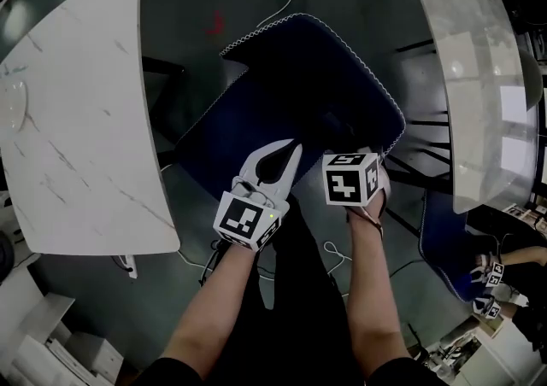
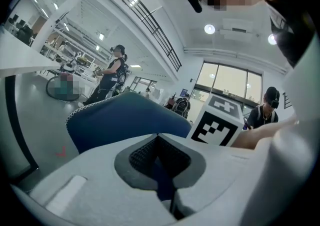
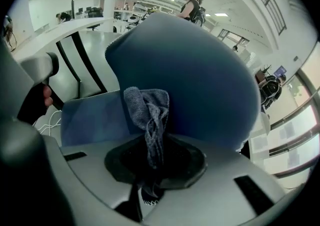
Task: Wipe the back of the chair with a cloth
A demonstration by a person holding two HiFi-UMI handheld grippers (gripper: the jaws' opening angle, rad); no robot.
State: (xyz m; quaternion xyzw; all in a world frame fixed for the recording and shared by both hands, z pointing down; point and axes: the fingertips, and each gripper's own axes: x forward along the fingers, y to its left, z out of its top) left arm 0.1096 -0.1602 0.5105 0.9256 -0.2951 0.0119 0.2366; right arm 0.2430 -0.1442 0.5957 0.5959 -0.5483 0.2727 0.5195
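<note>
While the head view looks steeply down, a dark blue chair [image 1: 316, 77] with white stitching along its edge stands between 2 white marble-patterned tables [image 1: 77, 119], its back running from upper left to lower right. The left gripper [image 1: 278, 162] hovers at the chair's near edge with its curved jaws meeting at the tips. The right gripper [image 1: 352, 178] sits just beside it, mostly covered by its marker cube, so the cloth cannot be seen from here.

From the left gripper view, the left gripper [image 2: 162, 170] has its jaws pressed together with nothing between them. The chair [image 2: 125, 117] rises beyond, and the right gripper's marker cube [image 2: 220, 122] is close on the right.

From the right gripper view, the right gripper [image 3: 150, 170] is clamped on a grey-blue cloth [image 3: 150, 115]. The cloth is twisted into a strip, its long axis running straight out from the jaws, and its bunched free end lies against the chair back [image 3: 200, 70].
</note>
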